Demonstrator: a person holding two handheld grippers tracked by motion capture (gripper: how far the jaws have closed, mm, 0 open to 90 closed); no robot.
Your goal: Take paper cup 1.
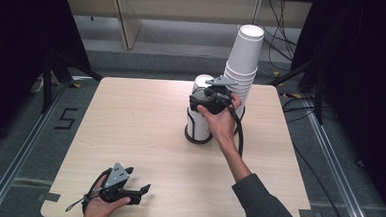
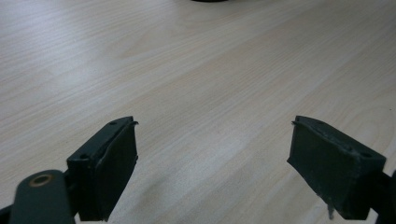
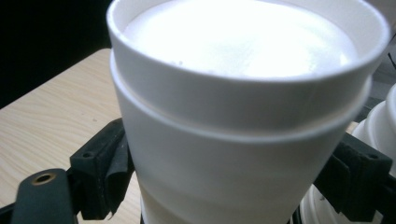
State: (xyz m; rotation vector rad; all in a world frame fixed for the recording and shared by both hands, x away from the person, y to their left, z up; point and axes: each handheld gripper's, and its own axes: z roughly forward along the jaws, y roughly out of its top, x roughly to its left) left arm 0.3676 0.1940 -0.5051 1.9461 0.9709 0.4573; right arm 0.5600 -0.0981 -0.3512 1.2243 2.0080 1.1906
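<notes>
Two stacks of white cups stand at the far side of the tabletop [image 1: 130, 130]: a tall stack [image 1: 245, 53] that leans a little, and just in front of it a short stack [image 1: 198, 120] seated in a dark ring-shaped base. My right claw [image 1: 202, 95] is up at the short stack, clenched on its top cup [image 3: 233, 154]. In the right gripper view the two black jaws press against opposite sides of the cup wall, below the rolled rim. I judge the grip sits there because the rim would stop the cup slipping down through the pads, and a side grip leaves the mouth free for nesting or lifting. The cup itself is upright and seems nested in the one beneath it, though I cannot tell how deep.

My left claw [image 1: 144, 188] lies low at the near left corner, well apart from both stacks. Its jaws stand apart with bare wood between them, grasping nothing. I read that as parking: it is out of the right arm's way, yet close enough to come in and steady the base if the cups stick together.

The tall stack's lean is my worry, since the right hand works just beside it.
</notes>
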